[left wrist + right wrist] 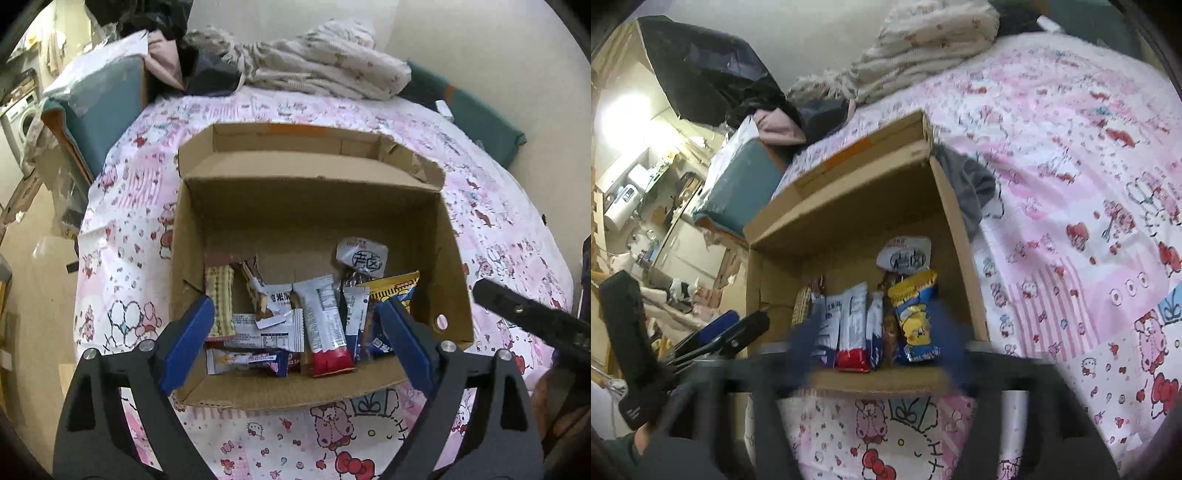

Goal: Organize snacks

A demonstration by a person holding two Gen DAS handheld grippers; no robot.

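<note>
The left gripper (295, 339) sits nearest, its blue-padded jaws spread wide and holding nothing, poised over the near rim of the cardboard box (314, 206). Between those pads lie the snacks on the box floor: a red-and-white packet (325, 325) at 6 o'clock, a striped wafer bar (219, 302) at 9 o'clock, a yellow-and-blue packet (393, 291) at 3 o'clock, and a white sealed cup (362, 256) beyond, toward 1 o'clock. The right gripper (882, 354) is smeared by motion blur at the box's near edge; its jaws appear parted and empty, though the blur makes that hard to confirm. The box rests on a pink cartoon-print bedsheet (498, 221). Farther off, at 12 o'clock, a rumpled floral quilt (325, 62) is heaped against the wall, and a washing machine (20, 118) stands far at 10 o'clock.
</note>
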